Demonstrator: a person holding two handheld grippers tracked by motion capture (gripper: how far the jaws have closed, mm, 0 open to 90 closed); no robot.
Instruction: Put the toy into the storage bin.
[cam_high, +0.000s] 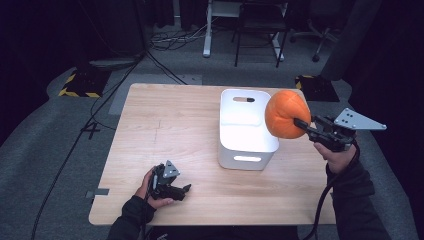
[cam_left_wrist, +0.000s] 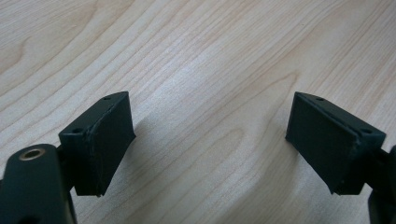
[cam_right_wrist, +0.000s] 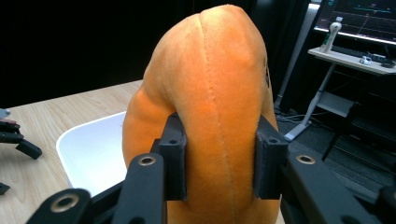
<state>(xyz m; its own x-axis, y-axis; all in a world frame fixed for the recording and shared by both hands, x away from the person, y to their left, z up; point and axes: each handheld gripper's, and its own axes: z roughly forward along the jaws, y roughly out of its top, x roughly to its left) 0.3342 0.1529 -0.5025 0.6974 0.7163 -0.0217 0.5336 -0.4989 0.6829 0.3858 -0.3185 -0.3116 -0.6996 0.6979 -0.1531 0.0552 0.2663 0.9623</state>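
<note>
No brand, label or readable writing showed on anything at the table; the screen behind in the right gripper view carried only coloured lines too small to read.

Counted, there were two grippers, one white bin, one orange plush toy and one table.

At the left, the left gripper (cam_high: 186, 189) lay low over the wooden table (cam_high: 165, 125) near its front edge, held in the person's left hand (cam_high: 150, 192). In the left gripper view its two black pads (cam_left_wrist: 105, 140) stood well apart with bare wood grain between them and nothing clamped.

Toward the middle right stood the single white bin (cam_high: 245, 160), a rounded rectangular tub with a slot handle in each short wall, resting on the table. Its inside looked bare as far as the high view showed.

At the right, the right gripper (cam_high: 300, 122) was held up in the person's right hand (cam_high: 337, 155), with its grey three-cornered plate (cam_high: 357, 120) on top. Its jaws were clamped on the one orange plush toy (cam_high: 286, 114), a rounded, seamed, pumpkin-like cushion. In the right gripper view the pads (cam_right_wrist: 173, 161) pressed into the plush (cam_right_wrist: 215, 93) on either side of a stitched seam, denting it. The toy hung in the air over the bin's right rim, clear of the table.
</note>
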